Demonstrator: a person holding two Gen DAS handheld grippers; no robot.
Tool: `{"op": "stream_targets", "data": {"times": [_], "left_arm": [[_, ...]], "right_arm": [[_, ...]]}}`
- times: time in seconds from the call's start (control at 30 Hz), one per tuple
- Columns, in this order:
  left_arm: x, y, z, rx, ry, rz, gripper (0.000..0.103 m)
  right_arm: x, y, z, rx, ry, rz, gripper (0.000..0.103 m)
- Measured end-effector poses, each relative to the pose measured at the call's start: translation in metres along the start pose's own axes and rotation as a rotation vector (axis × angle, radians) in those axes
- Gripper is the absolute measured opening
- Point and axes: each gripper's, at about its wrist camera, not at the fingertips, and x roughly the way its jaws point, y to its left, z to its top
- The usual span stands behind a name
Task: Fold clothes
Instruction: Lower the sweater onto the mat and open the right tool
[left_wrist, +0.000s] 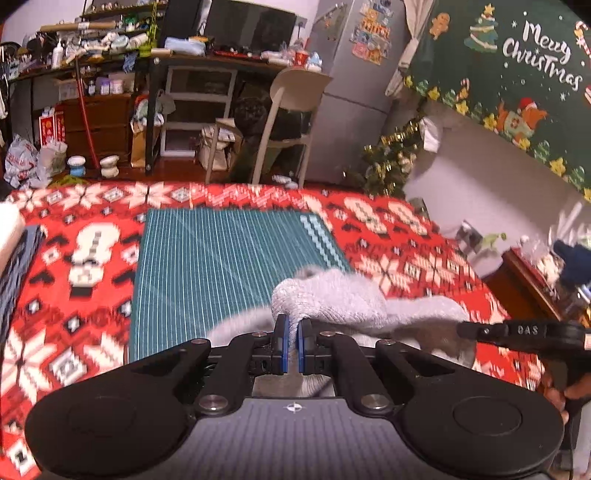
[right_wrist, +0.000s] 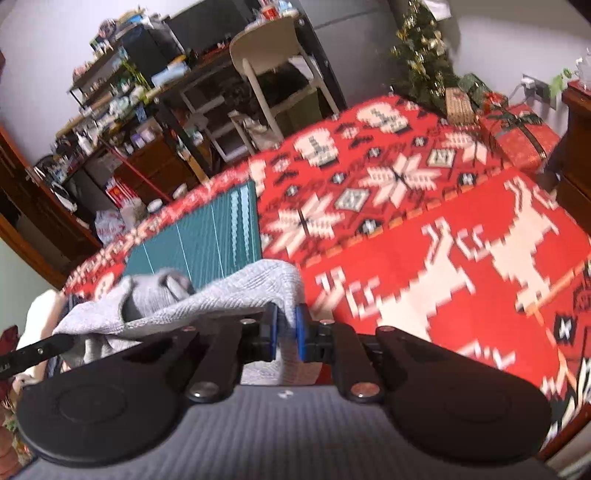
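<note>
A light grey knitted garment (left_wrist: 332, 299) hangs bunched above the green striped mat (left_wrist: 221, 258). My left gripper (left_wrist: 294, 325) is shut on a fold of it, blue pads pinching the cloth. In the right wrist view the same grey garment (right_wrist: 207, 295) drapes to the left, and my right gripper (right_wrist: 286, 319) is shut on its edge, cloth squeezed between the blue pads. The cloth stretches between both grippers. Part of the right gripper (left_wrist: 517, 330) shows at the right of the left wrist view.
A red and white Christmas-patterned blanket (right_wrist: 406, 229) covers the surface under the mat (right_wrist: 207, 236). A beige chair (left_wrist: 291, 110), cluttered shelves (left_wrist: 103, 48), a small Christmas tree (left_wrist: 391, 162) and wrapped gifts (right_wrist: 517, 136) stand beyond. A dark folded item (left_wrist: 18, 266) lies at far left.
</note>
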Motion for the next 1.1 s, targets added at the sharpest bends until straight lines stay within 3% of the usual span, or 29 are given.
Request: {"op": "stream_targets", "data": {"times": [0.3, 0.67, 0.83, 1.1], "left_arm": [[0.003, 0.009, -0.034, -0.033, 0.069, 0.005, 0.008], [-0.013, 0.016, -0.04, -0.064, 0.049, -0.029, 0.008], [-0.017, 0.017, -0.046, -0.071, 0.047, -0.03, 0.009], [-0.027, 0.032, -0.05, -0.137, 0.034, -0.019, 0.009]], "right_arm": [[-0.001, -0.001, -0.024, -0.011, 0.054, -0.014, 0.019], [-0.029, 0.025, -0.032, -0.149, 0.023, -0.035, 0.032], [-0.038, 0.061, -0.04, -0.331, 0.014, 0.011, 0.039], [-0.033, 0.147, -0.06, -0.62, 0.037, 0.121, 0.042]]}}
